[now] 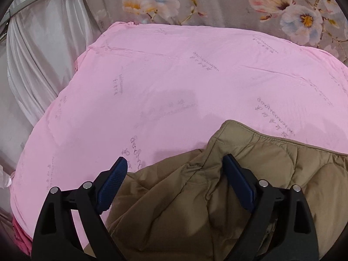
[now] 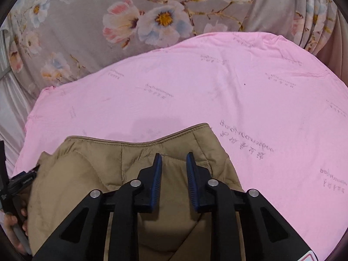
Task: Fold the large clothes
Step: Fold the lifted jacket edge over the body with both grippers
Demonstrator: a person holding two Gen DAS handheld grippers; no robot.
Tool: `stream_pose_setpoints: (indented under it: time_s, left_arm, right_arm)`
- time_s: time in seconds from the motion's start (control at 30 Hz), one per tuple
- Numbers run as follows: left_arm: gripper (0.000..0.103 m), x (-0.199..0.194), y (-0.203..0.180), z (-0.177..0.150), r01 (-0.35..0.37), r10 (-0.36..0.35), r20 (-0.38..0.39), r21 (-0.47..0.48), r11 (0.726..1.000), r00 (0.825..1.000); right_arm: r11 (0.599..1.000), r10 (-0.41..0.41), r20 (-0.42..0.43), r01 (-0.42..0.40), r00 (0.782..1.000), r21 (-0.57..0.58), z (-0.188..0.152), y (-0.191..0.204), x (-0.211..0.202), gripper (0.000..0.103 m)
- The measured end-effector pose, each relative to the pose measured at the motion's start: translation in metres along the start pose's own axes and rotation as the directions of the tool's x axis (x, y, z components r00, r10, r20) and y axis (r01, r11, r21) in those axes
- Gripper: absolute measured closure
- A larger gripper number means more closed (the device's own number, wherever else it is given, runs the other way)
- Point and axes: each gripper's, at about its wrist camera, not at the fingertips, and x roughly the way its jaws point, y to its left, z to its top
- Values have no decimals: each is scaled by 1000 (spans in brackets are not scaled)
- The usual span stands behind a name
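On my left wrist view, pale satin drapery [image 1: 32,50] fills the left edge, and the pink sheet [image 1: 152,82] with faint printed script spreads across the middle of the frame. My left tool [image 1: 176,163] sits at the bottom centre, its blue pads spread wide and released; the left pad hangs over the pink sheet, the right pad over the tan quilted jacket [image 1: 271,174], with crumpled jacket fabric below the gap but nothing gripped. The jacket fills the lower right, its stitched edge curving toward the right border. A grey floral cloth [image 1: 239,2] runs along the top.

On my right wrist view, a hand [image 2: 13,228] on the other tool's handle shows at the lower left edge. The jacket [image 2: 87,163] lies lower left to centre on the sheet [image 2: 261,100]. My right tool [image 2: 174,155] hovers over it, pads close together with a narrow gap, clamping nothing. Floral cloth [image 2: 87,32] lines the top.
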Motion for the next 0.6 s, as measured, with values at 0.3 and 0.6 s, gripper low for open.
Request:
stream_pose_setpoints:
  time_s: [0.3,0.6]
  left_arm:
    - [10,31,8,-5,22,-25,-31,-90,996,999]
    - [6,40,7,-6,-1,-2,-26,-108,994,1000]
  right_arm:
    - [998,-33,-28,34,999,60,-20,-23,25,89]
    - [994,-113,-10,113,994,14,-22,-10,32,90]
